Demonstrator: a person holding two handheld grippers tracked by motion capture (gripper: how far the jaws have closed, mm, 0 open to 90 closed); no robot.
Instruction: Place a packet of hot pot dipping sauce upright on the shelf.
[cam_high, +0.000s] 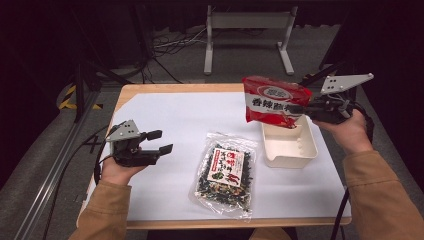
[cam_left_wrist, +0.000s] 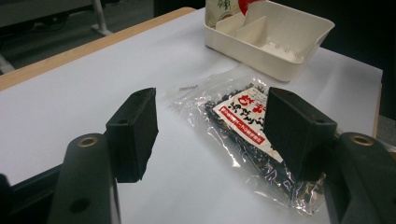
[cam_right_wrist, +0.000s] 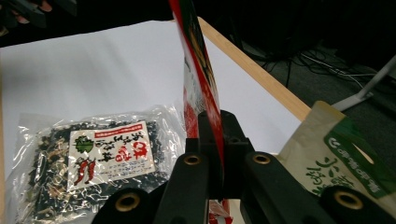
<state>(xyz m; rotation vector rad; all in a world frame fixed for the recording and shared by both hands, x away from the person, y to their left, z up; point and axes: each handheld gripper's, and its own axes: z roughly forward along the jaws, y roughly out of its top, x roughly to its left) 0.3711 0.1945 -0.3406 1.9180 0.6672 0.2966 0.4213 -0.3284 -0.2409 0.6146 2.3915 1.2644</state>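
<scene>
- The right gripper (cam_high: 303, 109) is clamping the glossy red plastic snack bag (cam_high: 272, 101) by its edge, hanging it above the cream plastic tray (cam_high: 290, 150), likely for dropping in.
- The left gripper (cam_high: 161, 141) is waiting with jaws apart and empty, facing the clear seaweed-mix packet (cam_high: 226, 174) lying flat on the white table sheet (cam_high: 165, 120).

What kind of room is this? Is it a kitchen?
Probably not a kitchen; it looks like a lab or recording studio. The table has a plain white sheet on it, cables trail over the grey floor, dark curtains hang behind, and a person holds a hand-held gripper in each hand.

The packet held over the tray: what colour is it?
Red with a white label band; the packet shows best in the high view, above the cream tray.
</scene>
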